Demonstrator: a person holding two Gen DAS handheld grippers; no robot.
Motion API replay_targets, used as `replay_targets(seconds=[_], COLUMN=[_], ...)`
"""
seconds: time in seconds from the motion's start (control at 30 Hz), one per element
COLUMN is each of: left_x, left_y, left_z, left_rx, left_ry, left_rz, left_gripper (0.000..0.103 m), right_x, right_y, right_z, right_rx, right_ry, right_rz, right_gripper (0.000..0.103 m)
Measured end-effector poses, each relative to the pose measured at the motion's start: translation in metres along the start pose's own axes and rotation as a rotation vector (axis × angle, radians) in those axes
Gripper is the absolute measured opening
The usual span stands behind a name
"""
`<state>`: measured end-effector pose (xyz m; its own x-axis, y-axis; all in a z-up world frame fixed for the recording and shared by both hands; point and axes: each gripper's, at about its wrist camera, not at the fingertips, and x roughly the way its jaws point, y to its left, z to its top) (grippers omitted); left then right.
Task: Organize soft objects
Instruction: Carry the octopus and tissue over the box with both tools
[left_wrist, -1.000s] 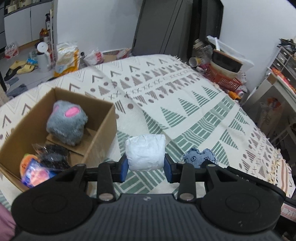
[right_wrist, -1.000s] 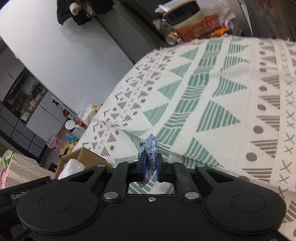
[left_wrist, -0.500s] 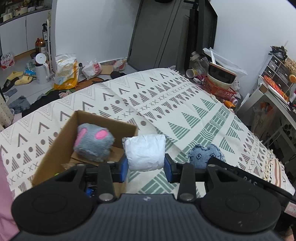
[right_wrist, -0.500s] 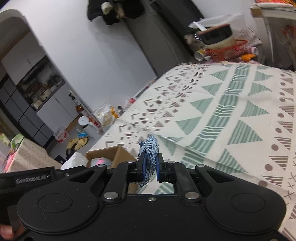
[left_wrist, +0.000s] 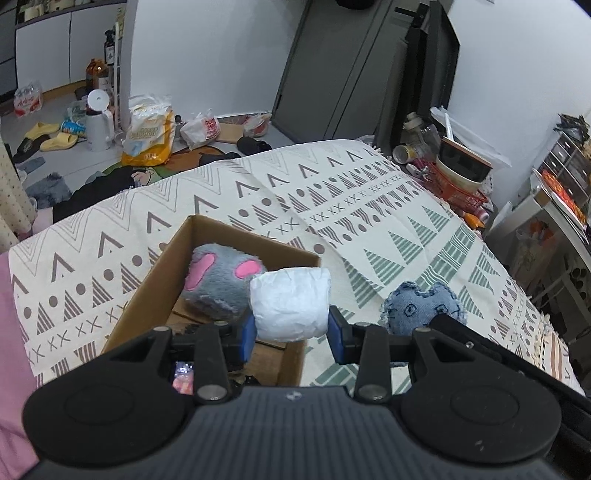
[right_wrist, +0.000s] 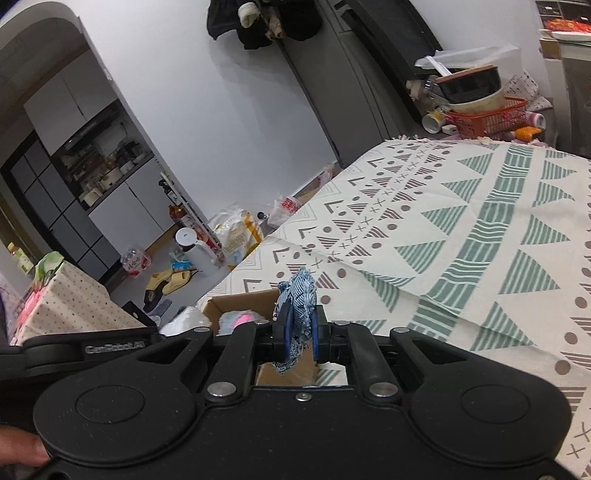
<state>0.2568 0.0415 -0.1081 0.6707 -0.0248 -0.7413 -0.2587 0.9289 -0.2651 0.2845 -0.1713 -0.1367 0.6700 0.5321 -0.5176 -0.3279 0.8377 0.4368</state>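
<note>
My left gripper is shut on a white soft bundle, held above the near right corner of an open cardboard box. Inside the box lies a grey plush with pink patches. My right gripper is shut on a flat blue denim toy, seen edge-on. That denim toy also shows in the left wrist view, to the right of the bundle. In the right wrist view the box sits just beyond and left of the fingers.
The box rests on a bed with a patterned cream and green cover. Small colourful items lie at the box's near end. An orange basket with bowls stands past the bed's far right corner. Bags, slippers and a jug litter the floor.
Both grippers have risen and drawn back, keeping their loads. The white bundle has gone from right of the box to over its near right corner. The box has come into the right wrist view.
</note>
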Motion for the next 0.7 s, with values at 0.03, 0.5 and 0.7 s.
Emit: replay_targets(seconds=[0.03,0.5,0.7], left_x=[0.003,0.049,0.067], left_y=[0.004,0.038,0.046], left_z=[0.000,-0.011,-0.015], left_rx=[-0.010,-0.098,-0.123], left_ry=[0.003,0.070,0.140], left_rz=[-0.001,-0.077,-0.110], left_gripper=[0.038,0.038,0.039], right_x=[0.001,0.021,0.029], right_y=[0.003,0.028,0.045], right_z=[0.000,-0.001,0.004], right_rx=[-0.007,-0.060,-0.072], right_ry=[-0.001,0.021,0.014], right_rz=[-0.002,-0.069,-0.085], right_gripper=[0.010,0.010,0.010])
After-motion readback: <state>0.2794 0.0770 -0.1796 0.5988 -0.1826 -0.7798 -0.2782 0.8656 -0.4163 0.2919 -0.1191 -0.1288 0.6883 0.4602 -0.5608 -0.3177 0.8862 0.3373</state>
